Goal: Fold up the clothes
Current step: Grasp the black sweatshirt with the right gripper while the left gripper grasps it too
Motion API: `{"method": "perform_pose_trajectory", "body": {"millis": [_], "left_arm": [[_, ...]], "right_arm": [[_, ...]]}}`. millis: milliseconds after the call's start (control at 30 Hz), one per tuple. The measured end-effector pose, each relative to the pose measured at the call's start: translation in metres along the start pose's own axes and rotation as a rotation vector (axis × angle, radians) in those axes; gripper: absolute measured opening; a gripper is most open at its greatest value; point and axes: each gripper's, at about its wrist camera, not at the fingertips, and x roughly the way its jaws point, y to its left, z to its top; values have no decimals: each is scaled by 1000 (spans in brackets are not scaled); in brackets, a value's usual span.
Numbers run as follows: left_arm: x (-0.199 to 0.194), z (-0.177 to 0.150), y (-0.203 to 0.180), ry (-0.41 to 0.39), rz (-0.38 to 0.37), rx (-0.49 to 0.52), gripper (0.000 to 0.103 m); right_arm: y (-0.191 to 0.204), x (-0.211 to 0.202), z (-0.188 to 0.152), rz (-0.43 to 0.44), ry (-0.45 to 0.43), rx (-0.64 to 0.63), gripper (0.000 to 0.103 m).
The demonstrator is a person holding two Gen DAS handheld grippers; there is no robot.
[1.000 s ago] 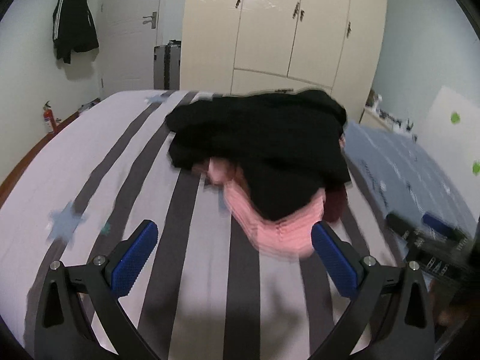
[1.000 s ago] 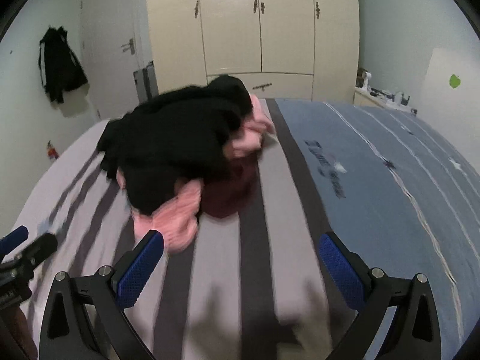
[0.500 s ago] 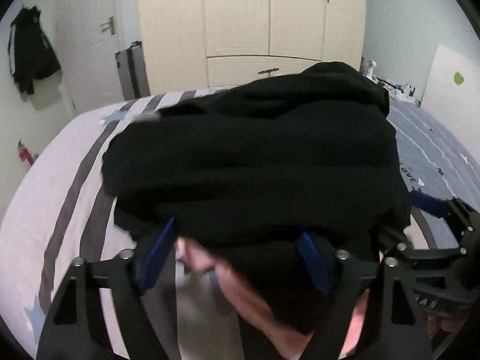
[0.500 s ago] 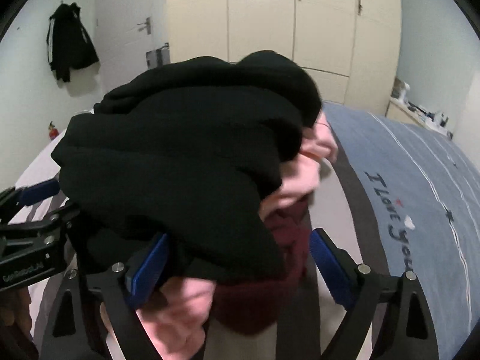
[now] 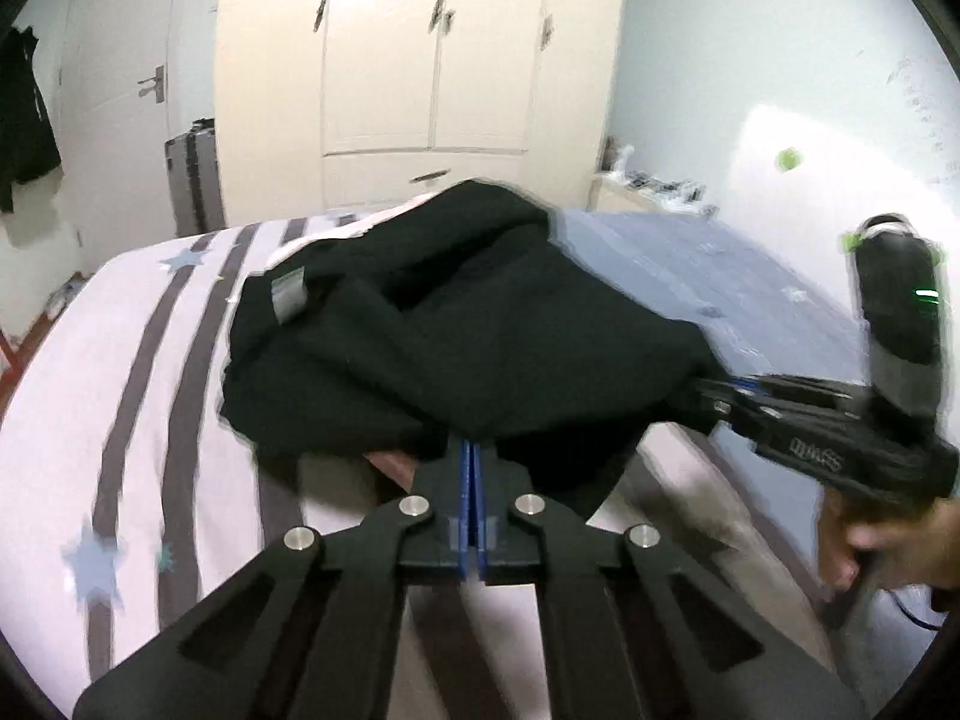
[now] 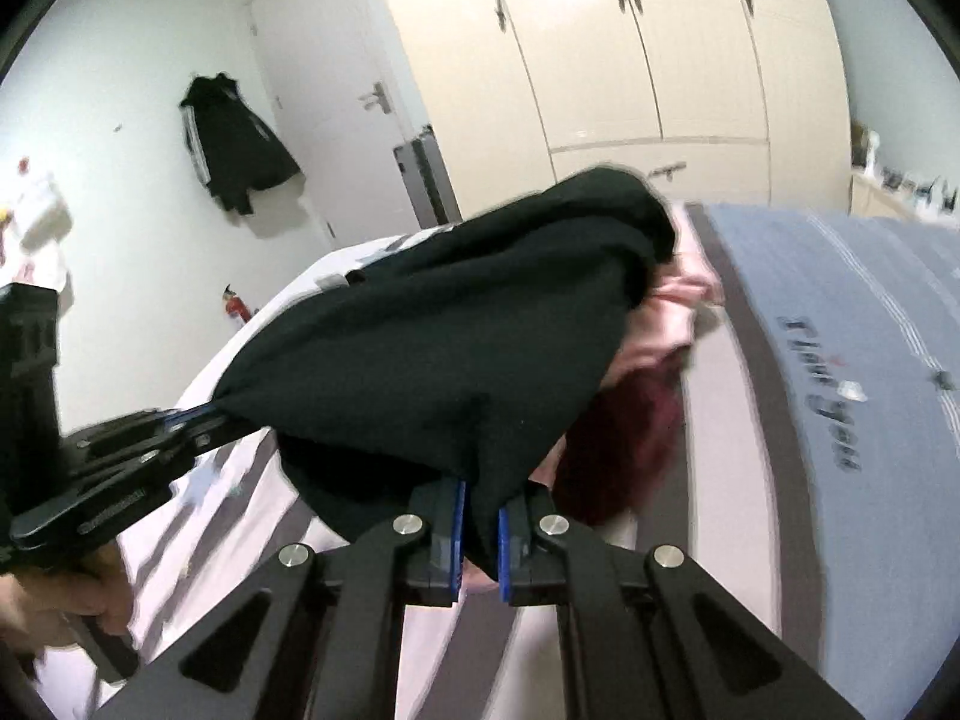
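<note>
A black garment is lifted off a heap on the striped bed. My left gripper is closing tight, its blue pads pinching the garment's near edge. The right wrist view shows that left gripper gripping the black garment at its left corner. My right gripper is closing too, a fold of black cloth squeezed between its pads. The left wrist view shows the right gripper at the garment's right corner. Beneath lie a pink garment and a dark red garment.
A blue quilt covers the bed's right side. Behind the bed stand a cream wardrobe and a grey suitcase. A dark jacket hangs on the left wall. A person's hand holds the right gripper's handle.
Both grippers went from wide open in front of the heap, into it, and closed on the black garment. The garment has come up and toward me, uncovering the pink and red pieces.
</note>
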Motion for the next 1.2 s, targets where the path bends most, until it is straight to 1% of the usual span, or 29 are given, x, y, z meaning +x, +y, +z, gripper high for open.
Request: {"method": "perform_pose_trajectory", "body": {"millis": [67,100,133,200,233,300,367,400,433,467,500,533,567,600,633,700,733,767,833,867,900,933,1000,1033,1067,1100,1133,1167,1200], "left_arm": [[-51,-33,-36,29,-63,-16,0],[-76,-50,-54,49,-92,-25,0],[-98,-70,-74,85,-112,-36,0],[-135,-106,-105,163,-144,-86,0],[-149,-122,-118,202,-150,-113,0],[-169,-153,-138,274,-112,-133,0],[-175,-174,-140,347,-52,-187,1],[-178,-183,-139,373,-21,-217,3],[-182,-185,-130,370,12,-255,6],[-187,-187,-121,367,45,-293,16],[-190,-187,-112,357,78,-324,29],[-188,-183,-101,330,113,-332,38],[-187,-182,-89,302,158,-344,57],[-184,-180,-75,277,199,-357,65],[-174,-179,-60,263,227,-377,65],[-149,-180,-31,254,277,-390,65],[-132,-180,-19,262,290,-379,65],[-118,-184,-14,276,279,-372,65],[-89,-190,-4,304,252,-355,65],[-74,-193,-1,323,224,-335,65],[-61,-194,0,338,200,-312,65],[-55,-196,-3,344,183,-281,65],[-42,-199,-11,357,127,-206,64],[-36,-199,-16,366,98,-171,60],[-28,-200,-21,380,71,-136,40],[-22,-200,-25,401,58,-103,17],[-17,-201,-29,416,50,-68,15],[-16,-200,-31,414,51,-38,11],[-19,-197,-31,400,44,-45,9]], "right_arm": [[2,-49,-23,-4,-2,13,7],[1,-80,-39,-5,6,26,7],[2,-106,-52,-4,11,24,7],[5,-167,-83,8,60,46,7],[11,-188,-100,9,101,38,7],[23,-229,-134,11,183,21,7],[28,-250,-176,-23,321,19,9],[25,-252,-190,-55,366,24,15],[22,-253,-203,-87,411,28,17],[16,-256,-209,-123,420,42,17],[11,-259,-214,-160,427,55,17],[6,-262,-210,-185,395,73,18],[0,-265,-206,-210,362,92,20],[1,-267,-201,-226,328,96,28],[1,-268,-196,-242,294,101,39],[6,-259,-186,-227,255,118,48],[10,-254,-181,-217,237,128,49],[10,-240,-178,-209,225,124,50],[20,-220,-182,-182,232,125,50],[24,-215,-185,-163,238,124,50],[27,-211,-188,-145,245,123,50],[31,-207,-191,-126,251,122,50],[39,-198,-197,-88,264,120,50],[48,-197,-201,-61,267,114,51],[57,-196,-205,-33,270,108,51],[68,-195,-211,-9,285,94,52],[77,-194,-219,0,306,71,54],[86,-194,-228,7,327,49,54],[90,-192,-235,9,344,43,55]]}}
